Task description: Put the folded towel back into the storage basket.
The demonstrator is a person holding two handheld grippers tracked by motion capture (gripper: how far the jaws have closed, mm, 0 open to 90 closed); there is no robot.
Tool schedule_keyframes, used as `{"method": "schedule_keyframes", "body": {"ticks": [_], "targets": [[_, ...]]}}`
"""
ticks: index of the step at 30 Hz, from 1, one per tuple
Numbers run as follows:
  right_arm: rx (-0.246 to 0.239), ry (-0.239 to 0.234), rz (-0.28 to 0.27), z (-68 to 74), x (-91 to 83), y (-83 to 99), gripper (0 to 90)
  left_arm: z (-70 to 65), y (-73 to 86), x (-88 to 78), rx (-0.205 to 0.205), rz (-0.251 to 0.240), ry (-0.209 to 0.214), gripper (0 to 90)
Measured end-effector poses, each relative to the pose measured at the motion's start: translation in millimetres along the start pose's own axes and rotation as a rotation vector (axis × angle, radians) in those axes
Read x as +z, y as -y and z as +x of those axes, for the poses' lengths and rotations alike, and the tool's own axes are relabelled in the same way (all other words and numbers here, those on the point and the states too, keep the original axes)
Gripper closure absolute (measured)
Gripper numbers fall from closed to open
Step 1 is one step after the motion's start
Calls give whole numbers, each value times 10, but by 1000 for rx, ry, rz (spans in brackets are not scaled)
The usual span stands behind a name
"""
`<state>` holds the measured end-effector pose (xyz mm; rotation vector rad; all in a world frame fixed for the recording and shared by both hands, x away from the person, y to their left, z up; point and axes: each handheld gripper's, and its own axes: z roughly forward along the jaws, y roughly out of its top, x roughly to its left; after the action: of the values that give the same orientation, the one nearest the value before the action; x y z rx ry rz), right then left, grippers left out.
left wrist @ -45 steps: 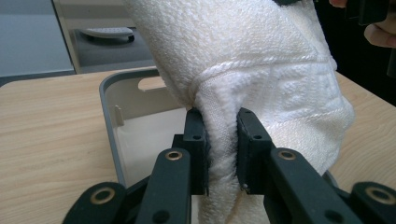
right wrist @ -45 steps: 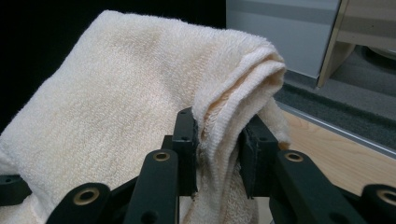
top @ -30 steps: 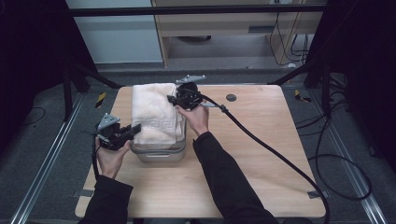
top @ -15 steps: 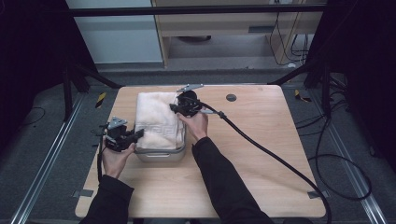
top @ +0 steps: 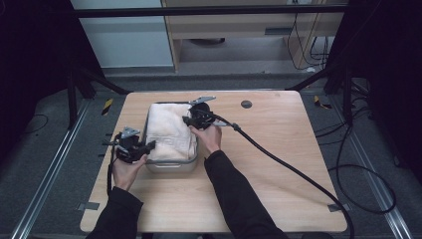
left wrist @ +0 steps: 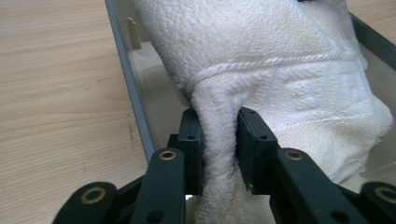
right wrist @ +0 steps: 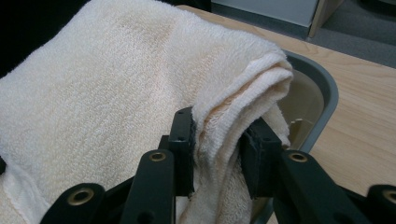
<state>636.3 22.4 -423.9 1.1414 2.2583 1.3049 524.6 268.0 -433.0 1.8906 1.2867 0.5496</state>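
On the wooden table [top: 278,164], a cream terry towel [top: 169,130] is seen lying in a clear rectangular container with a grey rim [top: 171,165]. The towel's long axis runs away from the person, along the container's own length, as seen in the high view.

At the left, the left gripper [top: 148,145] is held in the left hand [top: 127,172] at the container's near left corner. In the left gripper view, a bunched fold of the towel [left wrist: 280,70] is clamped between the two black jaws of the left gripper [left wrist: 219,149]; the fold rises straight ahead of the jaws and spreads to their right. The container's grey rim [left wrist: 130,88] is seen just left of the jaws, running forward, with bare table [left wrist: 56,93] beyond it. The towel's lower end is cut off at the bottom edge, and the container floor beneath it is mostly covered.

At the right, the right gripper [top: 188,120] is held in the right hand [top: 209,137] at the container's far right side, its cable [top: 298,172] trailing over the table. In the right gripper view, the right gripper [right wrist: 217,149] is closed on the towel's layered edge [right wrist: 116,93], which is draped ahead and to the left of the jaws. The container's rounded corner [right wrist: 327,93] is seen to the jaws' right. How many layers are pinched cannot be made out.
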Motion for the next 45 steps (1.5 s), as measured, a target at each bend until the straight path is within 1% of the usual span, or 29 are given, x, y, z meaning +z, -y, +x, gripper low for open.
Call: {"method": "schedule_keyframes", "body": {"ticks": [3, 6, 7, 9, 11, 13, 15, 17, 19, 21, 24, 25, 26, 27, 28, 32, 35, 37, 38, 40, 42, 43, 45], "targets": [[-10, 0, 12, 2, 9, 10, 663, 0, 4, 0, -14, 17, -20, 673], [-33, -1, 35, 8, 27, 32, 642, -9, 9, -3, -15, 18, -16, 641], [-51, 3, 37, 5, 37, 42, 631, -21, 7, -1, -16, 17, -17, 625], [-76, 13, 41, 6, 44, 54, 600, -45, 4, -2, 1, 17, -28, 590], [-111, 23, 46, 6, 40, 60, 582, -59, 0, -13, 7, 11, -34, 556], [-131, 15, 45, 5, 18, 53, 550, -68, -6, -47, 7, -10, -43, 527], [-146, 13, 18, 10, -32, 40, 533, -74, -17, -110, 1, -45, -37, 521], [-136, 6, 0, -1, -92, 23, 508, -82, -34, -179, 0, -79, -35, 505], [-140, 15, -9, -16, -163, 7, 479, -88, -50, -244, -4, -109, -25, 493], [-139, 21, -32, -35, -256, -6, 450, -89, -64, -313, 0, -148, -22, 482], [-117, 23, -66, -84, -431, -22, 388, -87, -73, -423, -8, -186, -6, 451], [-109, 22, -73, -100, -496, -24, 362, -82, -71, -484, -7, -208, 5, 438], [-109, 22, -73, -100, -496, -24, 362, -82, -71, -484, -7, -208, 5, 415], [-107, 36, -93, -139, -617, -14, 311, -80, -70, -518, -5, -220, 9, 415], [-99, 41, -98, -161, -689, -1, 281, -77, -71, -551, -2, -231, 11, 402], [-99, 75, -102, -274, -947, 70, 225, -46, -90, -656, -6, -271, 23, 379], [-96, 106, -102, -387, -1179, 161, 204, -35, -62, -730, 13, -280, 16, 360], [-83, 126, -113, -468, -1346, 241, 190, -32, -15, -764, 23, -276, 9, 356], [-74, 130, -119, -493, -1396, 270, 185, -30, 8, -779, 27, -277, 2, 354], [-65, 143, -130, -564, -1531, 350, 174, -18, 46, -807, 24, -282, -4, 348], [-54, 151, -139, -612, -1626, 422, 166, -1, 69, -823, 15, -287, -1, 341], [-53, 154, -135, -627, -1659, 450, 165, 7, 81, -828, 12, -288, 1, 338], [-45, 150, -143, -658, -1734, 527, 160, 14, 100, -831, 9, -290, 0, 329]]}}
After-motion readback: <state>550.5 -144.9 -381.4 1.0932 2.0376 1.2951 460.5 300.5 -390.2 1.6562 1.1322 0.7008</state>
